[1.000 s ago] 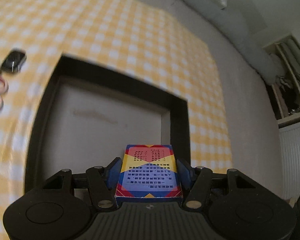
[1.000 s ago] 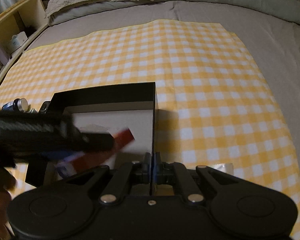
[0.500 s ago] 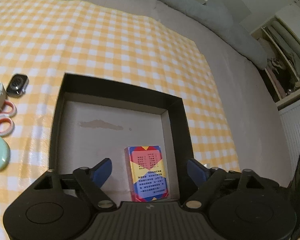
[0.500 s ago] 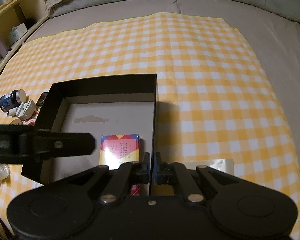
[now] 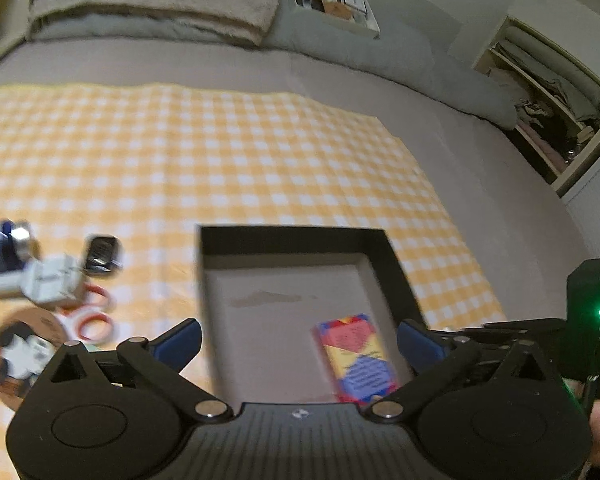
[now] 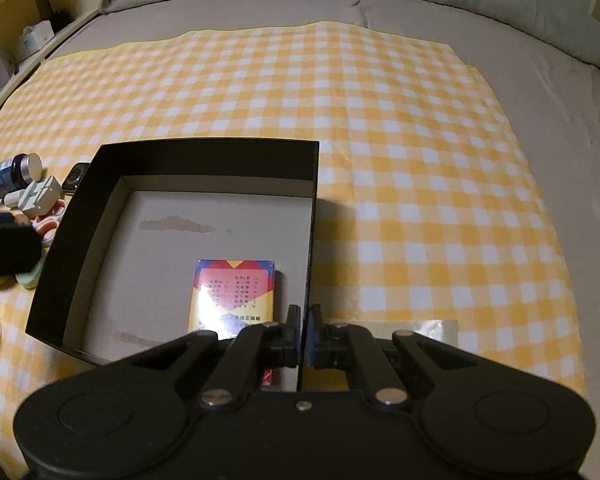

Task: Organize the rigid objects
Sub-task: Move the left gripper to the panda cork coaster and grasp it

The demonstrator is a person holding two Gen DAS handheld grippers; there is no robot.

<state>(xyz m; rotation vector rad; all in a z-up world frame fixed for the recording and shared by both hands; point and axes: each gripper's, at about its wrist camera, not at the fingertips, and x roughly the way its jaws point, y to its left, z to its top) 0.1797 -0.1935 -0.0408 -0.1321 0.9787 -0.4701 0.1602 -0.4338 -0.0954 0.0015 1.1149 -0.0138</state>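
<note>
One card box (image 6: 232, 296) flat, long axis toward left fingers (image 5: 182, 340) just opened wide, empty; right fingers (image 6: 292, 320) shut.

The cloth (image 6: 400, 152) is checked yellow and white. The box (image 6: 204, 160) has black walls and a pale grey floor with a brownish stain. The card pack (image 6: 232, 296) shows red, yellow and blue blocks. The rings (image 5: 96, 320) are white and orange. The bedcover (image 5: 480, 168) is grey.
</note>
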